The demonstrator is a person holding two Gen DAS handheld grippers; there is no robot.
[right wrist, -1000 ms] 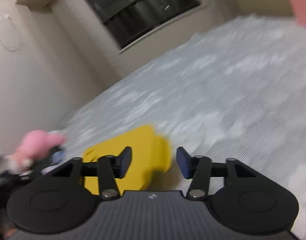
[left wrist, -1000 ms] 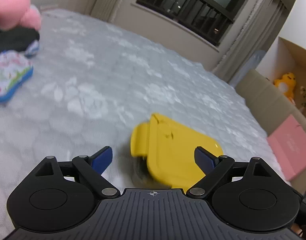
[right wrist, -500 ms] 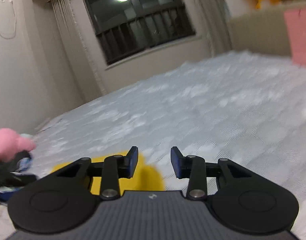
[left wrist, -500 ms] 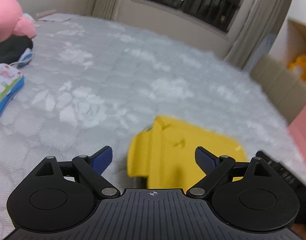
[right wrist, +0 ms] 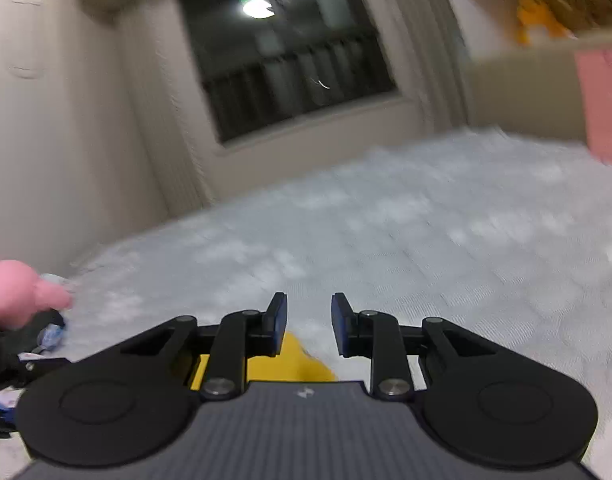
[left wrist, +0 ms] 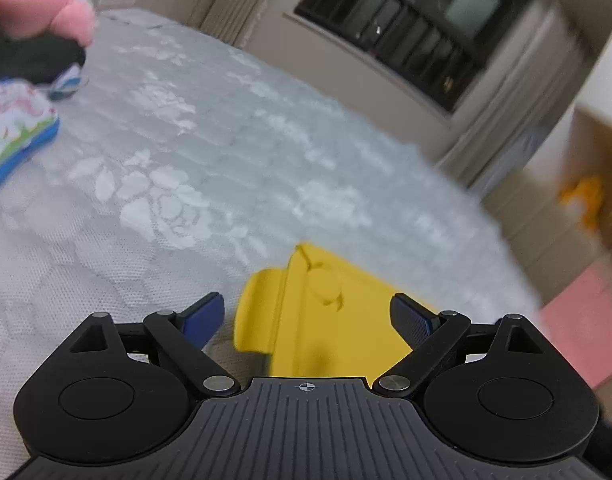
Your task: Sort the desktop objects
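A yellow plastic box (left wrist: 325,312) with a latch tab lies on the pale grey quilted surface (left wrist: 226,168), close in front of my left gripper (left wrist: 307,318). That gripper is open wide, its blue pads on either side of the box without touching it. In the right wrist view my right gripper (right wrist: 308,322) is raised and open by a narrow gap, nothing between its fingers; only a corner of the yellow box (right wrist: 294,358) shows below it. Both views are motion-blurred.
At the far left lie a pink plush toy (left wrist: 30,0) on a black item (left wrist: 30,60) and a blue-edged patterned pouch (left wrist: 14,128). A pink box (left wrist: 577,320) and cardboard boxes stand past the right edge. A dark window (right wrist: 282,56) and curtains are behind.
My right gripper has lifted and tilted up, so the yellow box dropped almost out of its view, and its fingers narrowed. My left gripper shifted slightly but stays open over the box.
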